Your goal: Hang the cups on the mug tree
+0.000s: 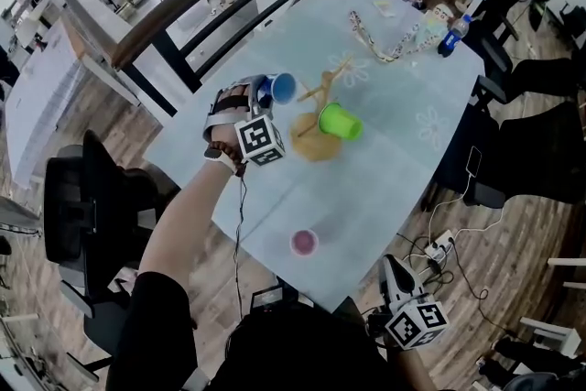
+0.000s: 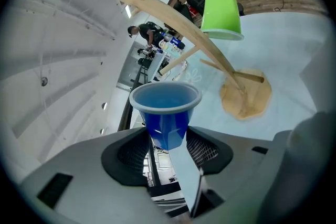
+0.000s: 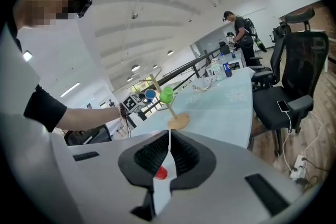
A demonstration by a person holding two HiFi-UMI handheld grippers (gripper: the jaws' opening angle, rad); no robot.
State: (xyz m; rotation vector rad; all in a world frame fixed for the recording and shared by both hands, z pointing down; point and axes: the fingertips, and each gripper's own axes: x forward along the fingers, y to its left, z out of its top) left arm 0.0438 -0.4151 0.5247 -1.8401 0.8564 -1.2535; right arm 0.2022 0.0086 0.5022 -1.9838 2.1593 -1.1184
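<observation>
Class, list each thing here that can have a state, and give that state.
blue cup: held, not hung.
green cup: hanging on mug tree.
pink cup: upright on table.
mug tree: upright, bearing one cup.
left hand-held gripper: shut on blue cup.
right hand-held gripper: shut, empty.

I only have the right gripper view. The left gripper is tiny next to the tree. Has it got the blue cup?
Observer: Yes. In the left gripper view, the left gripper has its jaws clamped on the narrow lower end of the blue cup.
Operator: Any free peg near it?
Observer: In the same view, a bare peg of the tree juts out just above the cup's rim.
Operator: There's a red blob showing past my jaws. What is it?
Observer: The head view shows a pink cup standing mouth-up on the table, near its close edge.
</observation>
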